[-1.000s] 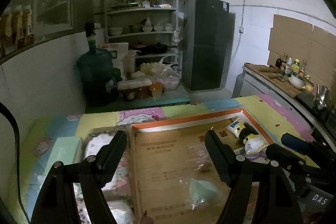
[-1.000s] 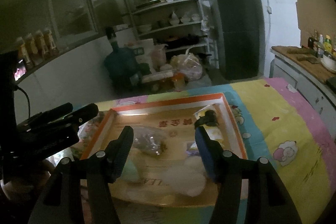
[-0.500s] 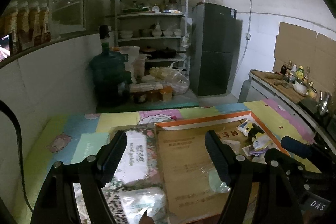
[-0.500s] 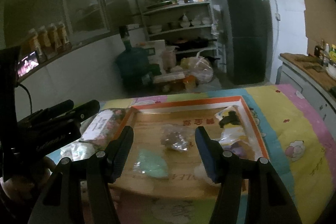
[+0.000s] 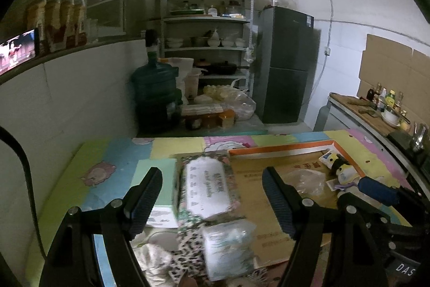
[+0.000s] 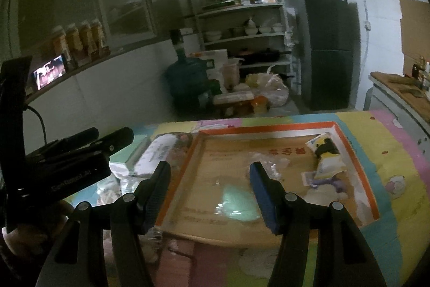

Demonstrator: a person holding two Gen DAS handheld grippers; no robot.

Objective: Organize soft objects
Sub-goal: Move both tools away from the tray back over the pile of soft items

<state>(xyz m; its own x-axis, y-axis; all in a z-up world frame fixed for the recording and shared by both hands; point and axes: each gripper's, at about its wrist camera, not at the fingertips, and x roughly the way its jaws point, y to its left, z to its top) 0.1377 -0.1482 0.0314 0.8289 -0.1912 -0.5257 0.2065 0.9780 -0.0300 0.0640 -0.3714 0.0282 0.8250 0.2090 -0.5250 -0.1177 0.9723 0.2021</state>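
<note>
above mat, left tool [image 5: 212,195] and right tool [image 6: 209,187] tilted down, both agape, empty.

Open left gripper [image 5: 212,202] hangs over a floral tissue pack [image 5: 205,188] beside the orange-rimmed cardboard tray [image 5: 279,152]

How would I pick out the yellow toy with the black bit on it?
Find the shallow cardboard tray with the orange rim on the pastel mat. In its far right corner lies the yellow toy, beside a clear crumpled bag. It alone is bright yellow with a black patch.
</note>
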